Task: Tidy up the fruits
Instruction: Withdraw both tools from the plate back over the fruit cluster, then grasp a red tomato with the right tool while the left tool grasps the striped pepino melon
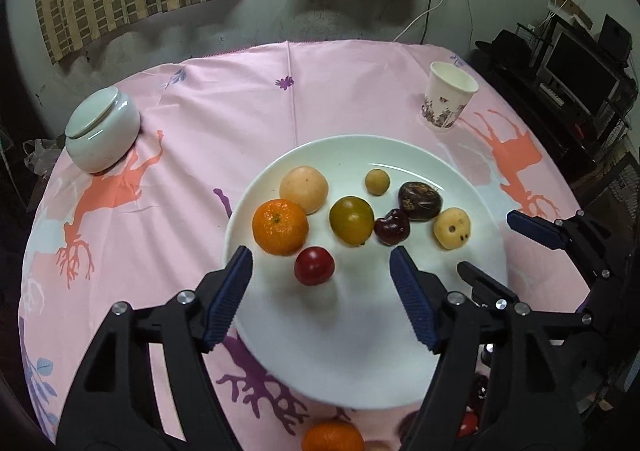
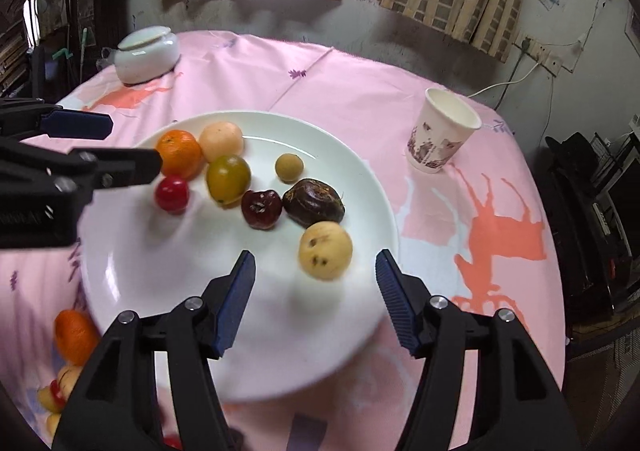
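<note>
A white plate holds several fruits: an orange, a pale peach-coloured fruit, a green-yellow fruit, a small red fruit, a dark red fruit, a dark brown fruit, a small tan ball and a yellow spotted fruit. My left gripper is open above the red fruit. My right gripper is open just before the yellow fruit.
A white lidded jar stands at the far left and a paper cup at the far right on the pink cloth. Another orange and small fruits lie off the plate near me.
</note>
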Demonstrator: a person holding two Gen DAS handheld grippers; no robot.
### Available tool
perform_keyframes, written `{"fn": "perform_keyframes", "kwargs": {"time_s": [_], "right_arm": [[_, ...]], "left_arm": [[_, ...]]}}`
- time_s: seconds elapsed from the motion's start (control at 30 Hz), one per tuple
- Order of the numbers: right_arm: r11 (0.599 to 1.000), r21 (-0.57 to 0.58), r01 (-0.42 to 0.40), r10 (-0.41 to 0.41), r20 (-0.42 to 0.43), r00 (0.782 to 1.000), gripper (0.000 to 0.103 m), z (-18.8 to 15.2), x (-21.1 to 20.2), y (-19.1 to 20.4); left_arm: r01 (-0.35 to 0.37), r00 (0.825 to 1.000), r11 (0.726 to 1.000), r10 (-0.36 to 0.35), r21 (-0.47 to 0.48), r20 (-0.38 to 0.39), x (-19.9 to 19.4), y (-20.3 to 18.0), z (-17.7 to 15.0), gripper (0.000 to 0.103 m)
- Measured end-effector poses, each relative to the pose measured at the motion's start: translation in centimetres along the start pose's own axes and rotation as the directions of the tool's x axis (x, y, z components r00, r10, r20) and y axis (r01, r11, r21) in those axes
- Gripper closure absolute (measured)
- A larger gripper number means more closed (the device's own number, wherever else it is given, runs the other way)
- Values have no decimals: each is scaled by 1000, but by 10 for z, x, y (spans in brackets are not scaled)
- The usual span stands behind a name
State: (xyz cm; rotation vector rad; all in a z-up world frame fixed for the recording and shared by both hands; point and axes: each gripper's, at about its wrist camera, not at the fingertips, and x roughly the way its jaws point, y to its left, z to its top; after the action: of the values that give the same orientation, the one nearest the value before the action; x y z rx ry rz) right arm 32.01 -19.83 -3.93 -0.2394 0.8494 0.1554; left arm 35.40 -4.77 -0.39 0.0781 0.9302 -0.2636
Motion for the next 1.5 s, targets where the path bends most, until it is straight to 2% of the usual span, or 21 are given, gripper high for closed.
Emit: {"fn": "perform_keyframes", "kwargs": {"time_s": [0.1, 0.27, 0.33, 0.37, 0.43, 0.5, 0.67, 0.77, 0.87, 1.0, 1.17, 1.23, 1.3, 1.33, 1.4, 1.43, 1.47, 1.5], "right_arm": [[1000, 16, -25, 24, 38, 999, 40, -13, -40, -1], [995, 28, -91, 87, 117, 989, 39, -47, -116, 12], [996, 17, -85, 81, 151, 985, 22, -64, -141, 22], [997, 18, -70, 66, 181, 981, 2, -77, -156, 28], [998, 14, -56, 51, 246, 968, 1, -105, -181, 41], [999, 8, -42, 39, 243, 969, 1, -129, -192, 52], [998, 41, -37, 29, 186, 982, 1, -184, -196, 78], [997, 30, -66, 61, 132, 989, 1, -199, -188, 88], [996, 18, -90, 88, 93, 992, 1, -202, -176, 92], [990, 31, -138, 135, 80, 988, 1, -195, -163, 90], [983, 38, -181, 180, 22, 983, 1, -184, -131, 87], [984, 21, -177, 177, -7, 984, 7, -181, -118, 89], [983, 6, -185, 185, -42, 982, 28, -178, -107, 92], [981, 8, -196, 196, -66, 978, 31, -178, -101, 93], [977, 18, -214, 215, -103, 971, 48, -177, -90, 93], [975, 24, -220, 221, -120, 968, 53, -177, -85, 93], [975, 22, -220, 221, -112, 969, 57, -177, -83, 93], [973, 18, -229, 230, -105, 967, 70, -177, -83, 93]], "left_arm": [[-2, 998, 1000, 2, -4, 67, -47, 3, -20, 21], [-58, 985, 998, 61, -23, 162, -121, 8, -75, 13], [-76, 977, 997, 81, -30, 197, -143, 8, -104, 10], [-86, 973, 996, 91, -32, 214, -151, 8, -119, 6], [-119, 965, 992, 123, -31, 231, -160, 7, -150, 6], [-132, 965, 991, 137, -37, 222, -162, 9, -180, 6], [-98, 981, 988, 116, -118, 156, -159, 24, -243, 6], [-76, 987, 988, 93, -134, 127, -156, 27, -265, 6], [-78, 989, 988, 93, -132, 116, -156, 26, -274, 6], [-76, 988, 990, 91, -120, 122, -161, 20, -277, 6], [-75, 990, 992, 86, -97, 115, -160, 13, -278, 5], [-78, 990, 993, 88, -94, 112, -159, 12, -278, 5], [-79, 990, 993, 89, -93, 107, -157, 11, -277, 5], [-80, 990, 992, 90, -94, 104, -156, 11, -277, 5], [-80, 991, 992, 90, -98, 99, -154, 11, -276, 5], [-78, 991, 992, 88, -98, 98, -153, 10, -276, 5], [-77, 992, 992, 86, -97, 96, -152, 9, -275, 5], [-75, 992, 993, 84, -95, 95, -151, 8, -275, 5]]}}
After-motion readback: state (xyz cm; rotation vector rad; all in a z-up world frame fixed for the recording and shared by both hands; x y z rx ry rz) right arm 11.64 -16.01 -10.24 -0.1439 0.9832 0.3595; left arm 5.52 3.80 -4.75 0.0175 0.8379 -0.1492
